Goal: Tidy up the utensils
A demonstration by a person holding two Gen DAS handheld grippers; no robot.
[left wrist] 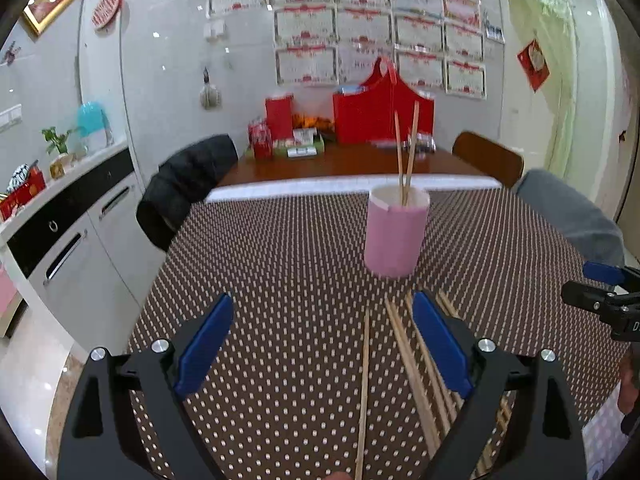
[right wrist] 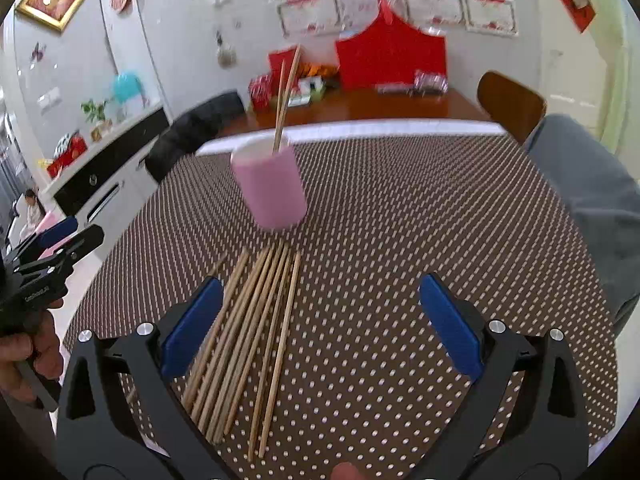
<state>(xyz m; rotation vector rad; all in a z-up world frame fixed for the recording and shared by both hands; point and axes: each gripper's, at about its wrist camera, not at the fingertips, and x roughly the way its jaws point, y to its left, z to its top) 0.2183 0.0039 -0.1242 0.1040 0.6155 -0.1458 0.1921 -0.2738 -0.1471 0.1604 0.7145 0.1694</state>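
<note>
A pink cup (left wrist: 396,232) (right wrist: 270,188) stands on the dotted brown tablecloth with two wooden chopsticks (left wrist: 405,152) (right wrist: 285,100) upright in it. Several more chopsticks (right wrist: 244,344) (left wrist: 416,364) lie loose on the cloth in front of the cup. My left gripper (left wrist: 322,344) hovers open above the cloth; one chopstick (left wrist: 364,392) lies between its fingers and the rest pass under its right finger. My right gripper (right wrist: 318,324) is open too, its left finger over the pile. Each gripper shows at the edge of the other's view (left wrist: 600,296) (right wrist: 52,256).
The tablecloth (right wrist: 400,240) covers the near table; past it are a wooden table with red boxes (left wrist: 380,112), a black-draped chair (left wrist: 188,184), a brown chair (left wrist: 488,156) and a grey-covered chair (right wrist: 592,184). A white and black cabinet (left wrist: 72,220) runs along the left.
</note>
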